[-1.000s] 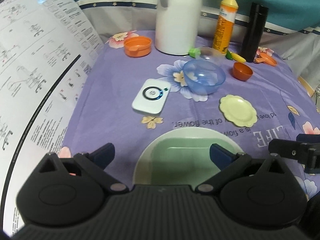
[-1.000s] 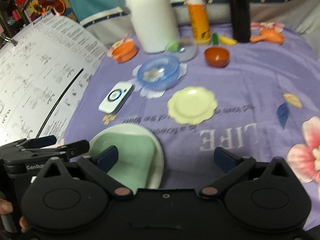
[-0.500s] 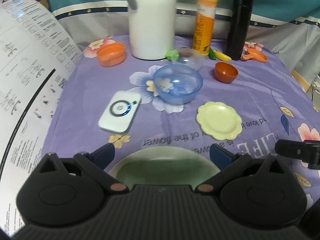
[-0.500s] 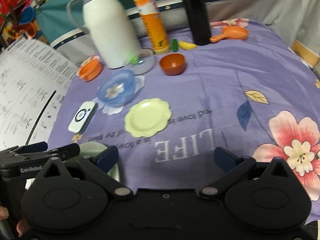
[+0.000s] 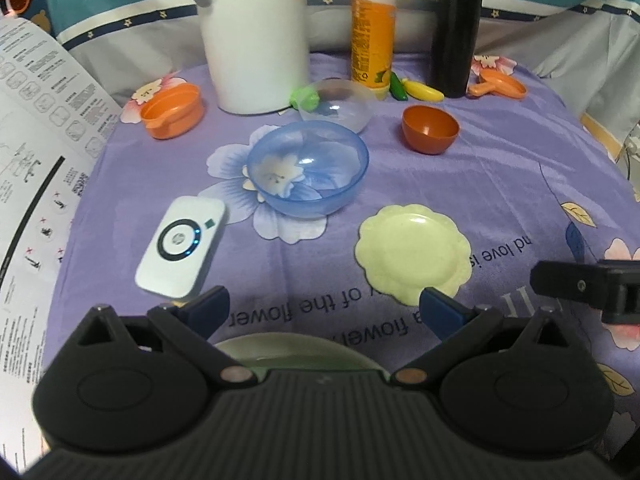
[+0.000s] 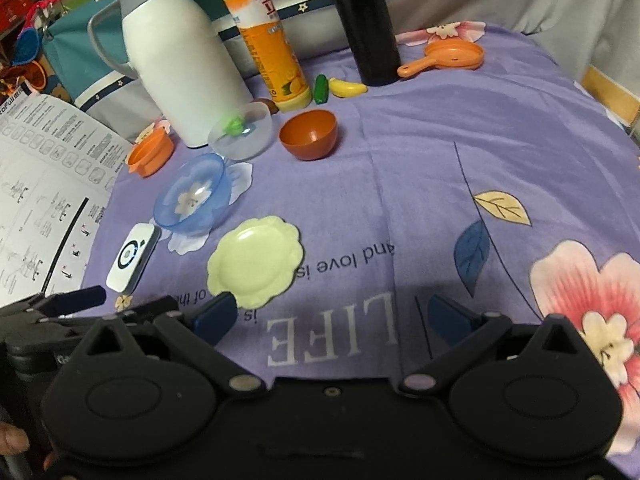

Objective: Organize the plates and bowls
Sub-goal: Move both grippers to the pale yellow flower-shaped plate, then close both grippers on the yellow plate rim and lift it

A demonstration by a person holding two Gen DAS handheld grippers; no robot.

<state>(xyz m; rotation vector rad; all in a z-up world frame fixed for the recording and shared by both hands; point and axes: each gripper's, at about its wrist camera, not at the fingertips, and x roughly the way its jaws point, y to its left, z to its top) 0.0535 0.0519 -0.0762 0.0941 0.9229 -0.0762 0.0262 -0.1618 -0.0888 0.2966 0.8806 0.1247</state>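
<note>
Since the earlier frames both views have slid back: the green plate (image 5: 280,346) now hides mostly under the left tongs (image 5: 324,306), and the yellow scalloped plate (image 6: 254,262) sits just ahead-left of the right tongs (image 6: 332,316). Both tongs gape, empty. Blue bowl (image 5: 307,174), clear bowl (image 5: 336,104) and brown bowl (image 5: 430,128) lie farther ahead, apparently empty.

The pale yellow scalloped plate (image 5: 414,251) lies flat; the blue bowl (image 5: 307,174), clear bowl (image 5: 340,105) and brown bowl (image 5: 430,128) stand upright behind it.
</note>
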